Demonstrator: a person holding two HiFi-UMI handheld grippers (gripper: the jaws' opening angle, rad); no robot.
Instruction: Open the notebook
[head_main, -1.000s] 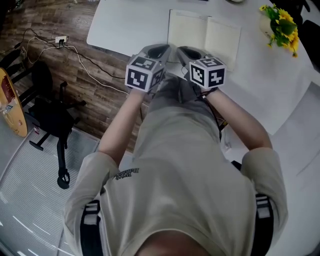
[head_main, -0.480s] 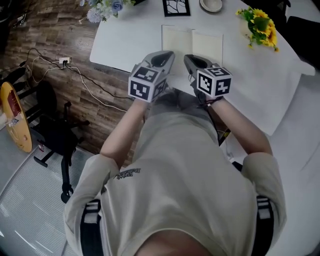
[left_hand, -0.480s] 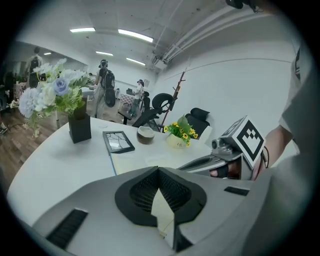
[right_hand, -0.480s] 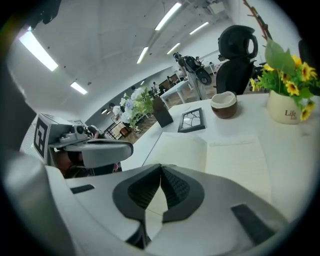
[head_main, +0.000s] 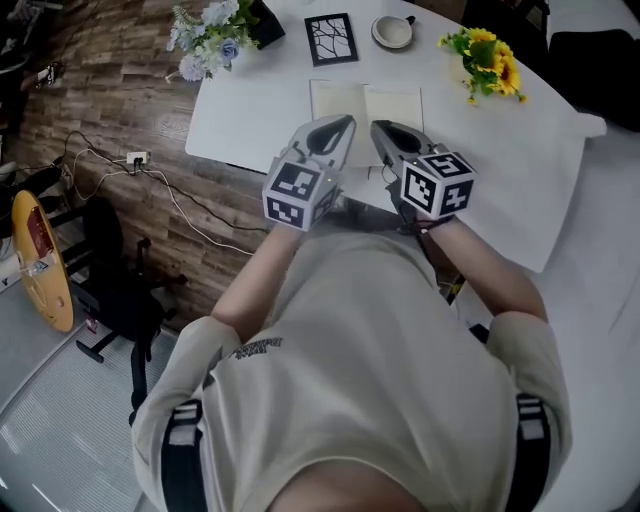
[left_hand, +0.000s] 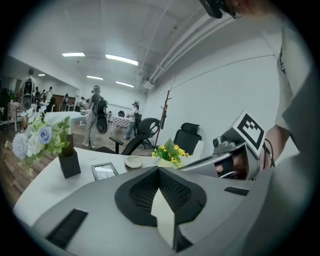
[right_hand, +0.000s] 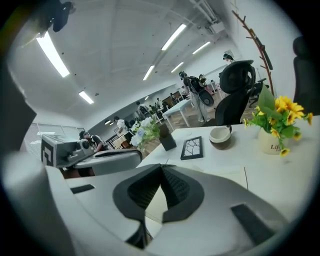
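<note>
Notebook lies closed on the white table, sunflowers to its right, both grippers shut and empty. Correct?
Not closed: the head view shows the notebook lying open, both pages showing. Sunflowers, left gripper and right gripper are as stated.

Vase (right_hand: 269, 141): print partly legible, "Lif…". Shirt print (head_main: 258, 347): too small to read.
</note>
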